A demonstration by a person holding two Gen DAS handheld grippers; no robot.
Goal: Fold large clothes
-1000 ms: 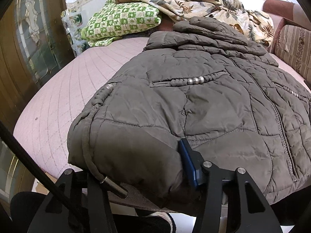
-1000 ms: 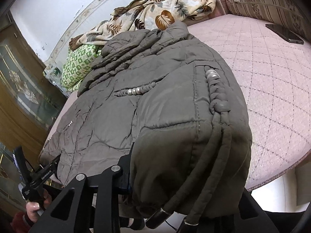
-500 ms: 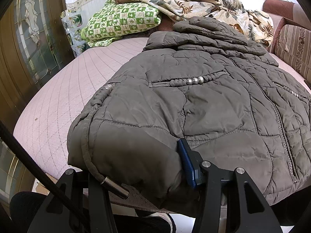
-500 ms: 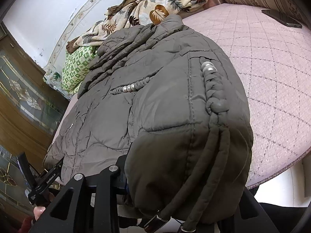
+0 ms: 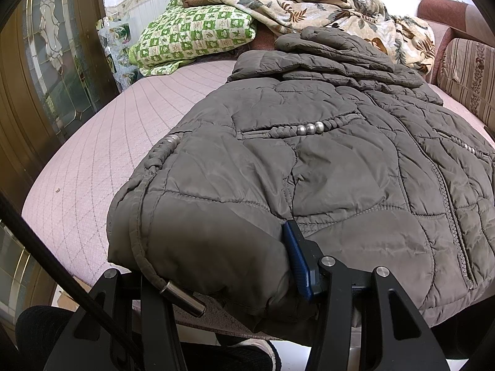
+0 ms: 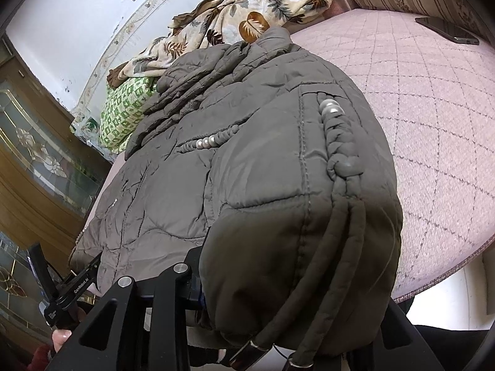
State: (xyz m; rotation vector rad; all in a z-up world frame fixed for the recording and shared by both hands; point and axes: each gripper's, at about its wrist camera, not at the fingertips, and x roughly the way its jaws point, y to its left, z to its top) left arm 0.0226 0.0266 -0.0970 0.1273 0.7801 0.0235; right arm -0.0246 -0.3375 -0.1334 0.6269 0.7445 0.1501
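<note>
Pink quilted bed (image 5: 102, 160), coat (image 5: 324, 167) spread across it, hem at the near edge. Left gripper (image 5: 222, 278) and right gripper (image 6: 278, 293) both clamp hem corners, and the right corner's rising slightly: fold toward the collar looks underway.

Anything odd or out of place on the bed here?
A dark phone lies loose on the pink mattress, beyond the grey puffer jacket. Otherwise nothing stands out.

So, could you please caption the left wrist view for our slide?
Left gripper clamps the hem of a grey quilted jacket on a pink quilted bed.
</note>
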